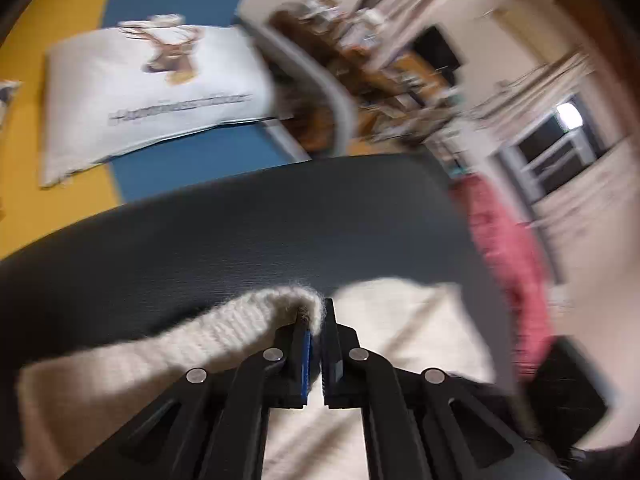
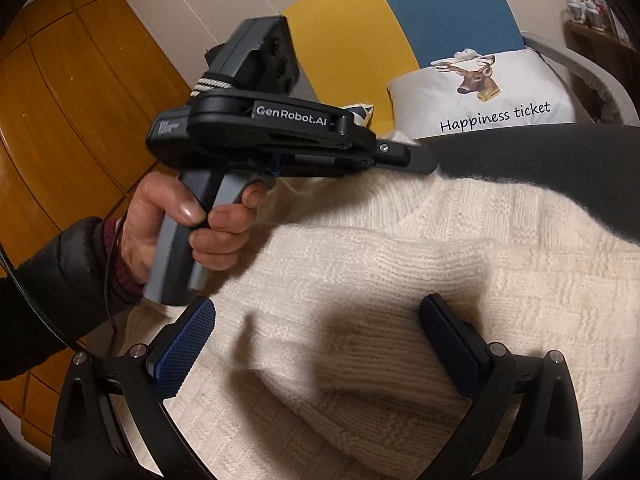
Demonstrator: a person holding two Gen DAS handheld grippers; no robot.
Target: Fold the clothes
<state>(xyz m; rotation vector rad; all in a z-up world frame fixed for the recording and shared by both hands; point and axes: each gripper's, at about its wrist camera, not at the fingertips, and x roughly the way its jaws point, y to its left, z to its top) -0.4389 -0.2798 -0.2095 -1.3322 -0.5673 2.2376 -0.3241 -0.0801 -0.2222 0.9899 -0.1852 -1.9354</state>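
Note:
A cream knit sweater [image 2: 420, 264] lies spread over a dark grey surface [image 1: 248, 232]. In the left wrist view, my left gripper [image 1: 317, 314] is shut on a fuzzy edge of the sweater [image 1: 224, 332], which bunches up at the pads. The right wrist view shows that same left gripper [image 2: 422, 158] held by a hand [image 2: 200, 220] in a dark sleeve, its tip at the sweater's far edge. My right gripper [image 2: 320, 340] hovers open over the middle of the sweater, blue pads [image 2: 184, 344] wide apart and nothing between them.
A white pillow [image 2: 492, 96] with a deer print and the words "Happiness ticket" rests behind the grey surface against a yellow and blue backing [image 2: 400, 12]. Wooden wardrobe doors [image 2: 76, 92] stand to the left. A red cloth [image 1: 504, 248] hangs at the right.

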